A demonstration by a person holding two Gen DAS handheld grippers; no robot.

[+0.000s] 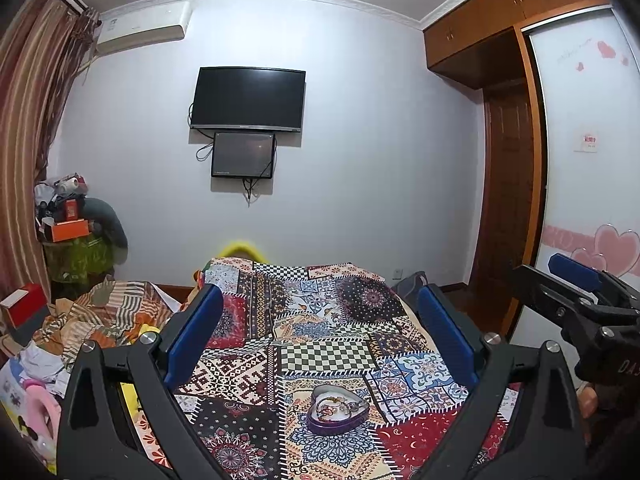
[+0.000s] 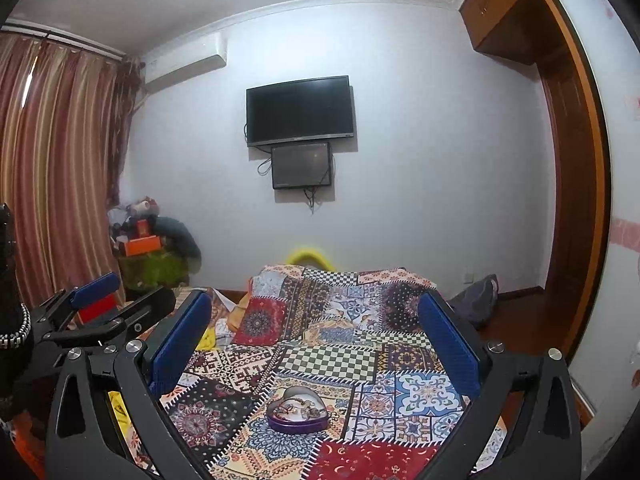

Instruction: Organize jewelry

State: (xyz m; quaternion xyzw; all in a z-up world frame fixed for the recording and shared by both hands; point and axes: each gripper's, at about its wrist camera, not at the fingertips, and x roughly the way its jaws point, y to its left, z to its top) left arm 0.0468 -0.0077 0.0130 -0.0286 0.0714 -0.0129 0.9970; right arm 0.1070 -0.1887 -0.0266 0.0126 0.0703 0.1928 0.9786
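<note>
Jewelry (image 1: 334, 404) lies tangled in a heart-shaped purple tin (image 1: 338, 410) on the patchwork bedspread (image 1: 320, 320), near the bed's near edge, seen between the left gripper (image 1: 322, 320) fingers, spread wide and empty. Right wrist view: the right gripper (image 2: 316, 324) gapes wide, empty, the tin (image 2: 297, 410) lying well below its fingers.

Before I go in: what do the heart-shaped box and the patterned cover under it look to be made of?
Purple heart-shaped box: probably thin metal tin, going by its shiny silvery inner wall and glossy painted side. The jewelry pieces inside are too small to tell apart, though some glint like metal. Patchwork-print bed cover: woven fabric, matte, with soft creases and draped edges.
</note>
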